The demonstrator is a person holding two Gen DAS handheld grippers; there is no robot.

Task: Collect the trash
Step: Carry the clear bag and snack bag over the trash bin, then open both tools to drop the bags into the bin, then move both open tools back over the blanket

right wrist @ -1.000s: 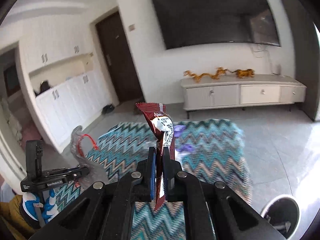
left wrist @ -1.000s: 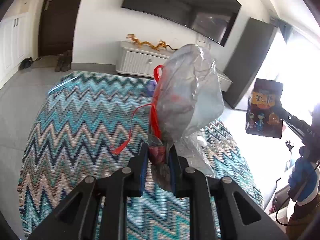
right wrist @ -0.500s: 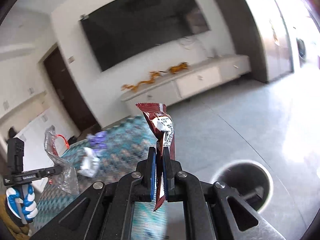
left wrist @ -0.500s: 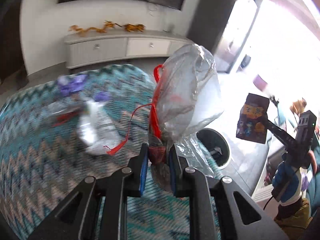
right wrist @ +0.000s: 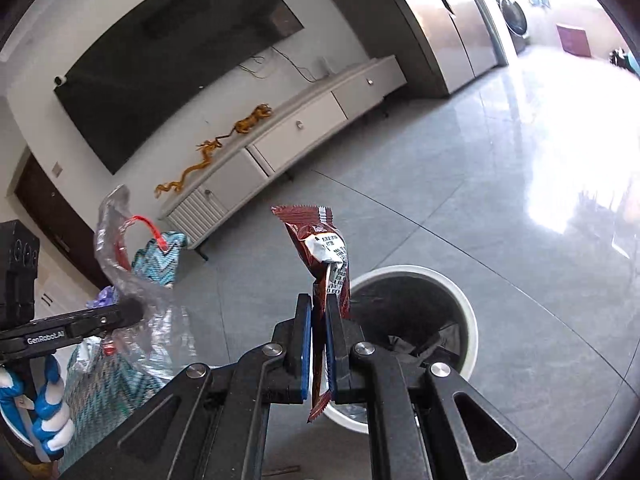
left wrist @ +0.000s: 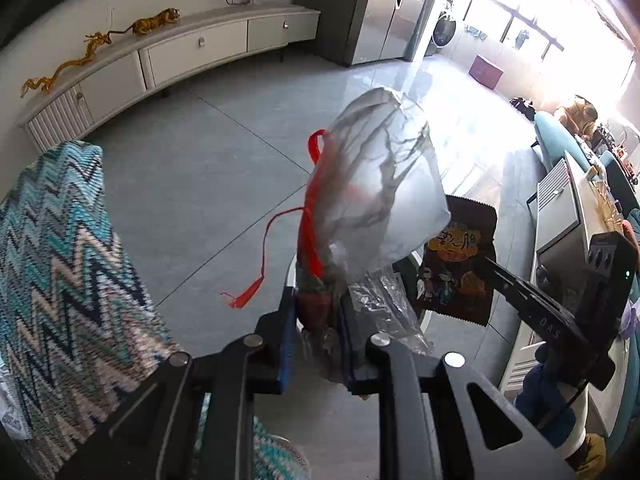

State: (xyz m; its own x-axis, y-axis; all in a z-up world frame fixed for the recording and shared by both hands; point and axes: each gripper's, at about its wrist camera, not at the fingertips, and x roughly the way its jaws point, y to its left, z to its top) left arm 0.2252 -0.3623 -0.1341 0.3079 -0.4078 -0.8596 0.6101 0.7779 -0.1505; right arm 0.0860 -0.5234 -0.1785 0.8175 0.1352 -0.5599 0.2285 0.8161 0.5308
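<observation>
While both are up over the grey floor, left tool [left wrist: 316,312] is clamped on a clear plastic bag [left wrist: 380,196]; right tool [right wrist: 318,320] pinches a brown snack wrapper [right wrist: 326,256] just above the white-rimmed bin [right wrist: 460,292].

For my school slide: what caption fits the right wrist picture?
Right tongs pinch a brown snack wrapper above the white trash bin.

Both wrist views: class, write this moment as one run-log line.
left gripper: shut on clear plastic bag | right gripper: shut on brown wrapper | trash bin: beneath wrapper
</observation>
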